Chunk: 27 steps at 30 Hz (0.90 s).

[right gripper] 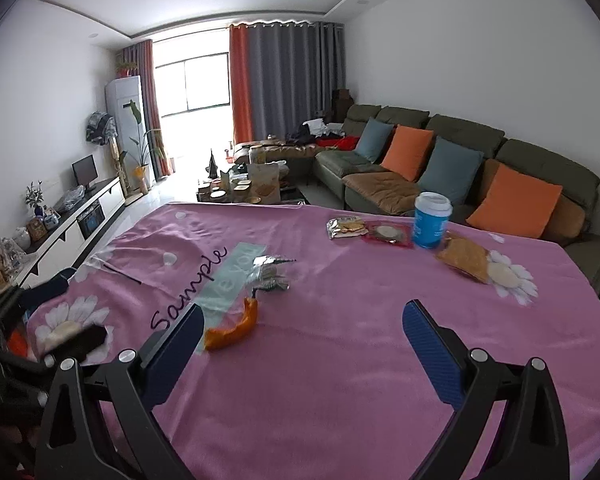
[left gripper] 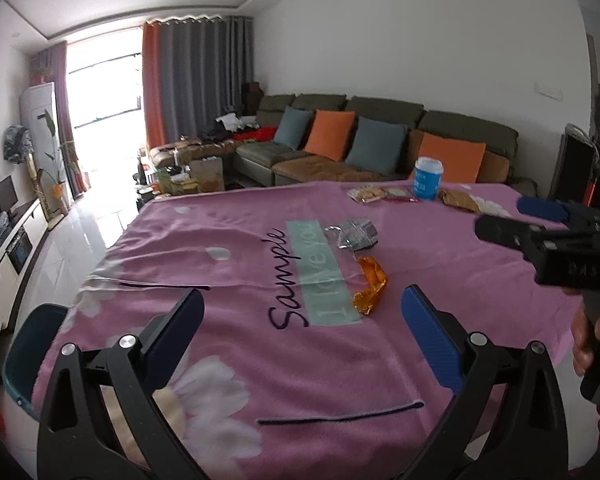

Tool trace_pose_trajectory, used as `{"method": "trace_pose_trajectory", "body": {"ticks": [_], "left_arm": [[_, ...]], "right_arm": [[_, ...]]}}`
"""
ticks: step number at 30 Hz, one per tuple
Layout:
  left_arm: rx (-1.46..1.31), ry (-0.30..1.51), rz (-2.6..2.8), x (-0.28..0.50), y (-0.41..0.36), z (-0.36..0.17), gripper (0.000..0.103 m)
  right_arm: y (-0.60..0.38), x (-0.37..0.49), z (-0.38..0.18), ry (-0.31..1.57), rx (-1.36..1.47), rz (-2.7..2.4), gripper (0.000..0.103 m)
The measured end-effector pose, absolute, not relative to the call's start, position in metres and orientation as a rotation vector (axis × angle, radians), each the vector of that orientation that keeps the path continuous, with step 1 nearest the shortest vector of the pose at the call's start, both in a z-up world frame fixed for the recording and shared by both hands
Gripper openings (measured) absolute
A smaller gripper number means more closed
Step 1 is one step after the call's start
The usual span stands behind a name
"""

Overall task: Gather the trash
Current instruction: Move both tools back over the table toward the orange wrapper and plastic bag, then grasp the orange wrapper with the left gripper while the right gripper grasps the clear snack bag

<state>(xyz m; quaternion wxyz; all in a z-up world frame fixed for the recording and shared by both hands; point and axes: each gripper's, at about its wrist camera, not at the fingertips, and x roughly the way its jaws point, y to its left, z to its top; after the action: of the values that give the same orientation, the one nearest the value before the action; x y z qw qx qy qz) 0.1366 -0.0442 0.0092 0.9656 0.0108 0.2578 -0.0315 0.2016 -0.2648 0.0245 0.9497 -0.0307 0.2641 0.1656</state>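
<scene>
An orange wrapper (left gripper: 370, 286) lies on the pink cloth, with a crumpled silver wrapper (left gripper: 354, 233) just beyond it. Both show in the right wrist view, orange (right gripper: 236, 326) and silver (right gripper: 270, 270). Snack packets (right gripper: 346, 228) (right gripper: 388, 234) (right gripper: 462, 258) and a blue cup with a white lid (right gripper: 430, 220) sit at the far side. My left gripper (left gripper: 302, 314) is open and empty, above the cloth just short of the orange wrapper. My right gripper (right gripper: 302, 326) is open and empty, with the orange wrapper by its left finger.
A teal bin (left gripper: 28, 356) stands at the table's left edge. The right gripper also shows in the left wrist view (left gripper: 516, 220) at the right. A sofa (right gripper: 460, 160) with cushions stands behind the table. A TV cabinet (right gripper: 72, 224) runs along the left wall.
</scene>
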Motion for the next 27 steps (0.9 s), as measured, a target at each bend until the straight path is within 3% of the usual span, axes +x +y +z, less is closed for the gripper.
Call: {"method": "trace_pose_trajectory", "body": {"ticks": [17, 20, 21, 24, 27], "left_arm": [[0.063, 0.682, -0.228, 0.226, -0.083, -0.040, 0.094], [0.079, 0.737, -0.250, 0.238, -0.091, -0.050, 0.078], [0.083, 0.751, -0.254, 0.240, -0.093, -0.052, 0.066], [0.090, 0.797, -0.255, 0.247, -0.095, -0.059, 0.059], [0.102, 0.837, -0.264, 0.252, -0.097, -0.065, 0.043]], "right_arm": [[-0.239, 0.294, 0.011, 0.637, -0.103, 0.408, 0.096], [-0.235, 0.302, 0.007, 0.650, -0.114, 0.415, 0.096], [-0.234, 0.306, 0.005, 0.658, -0.117, 0.417, 0.096], [-0.231, 0.313, 0.001, 0.670, -0.118, 0.420, 0.096], [-0.228, 0.318, -0.001, 0.678, -0.121, 0.425, 0.096]]}}
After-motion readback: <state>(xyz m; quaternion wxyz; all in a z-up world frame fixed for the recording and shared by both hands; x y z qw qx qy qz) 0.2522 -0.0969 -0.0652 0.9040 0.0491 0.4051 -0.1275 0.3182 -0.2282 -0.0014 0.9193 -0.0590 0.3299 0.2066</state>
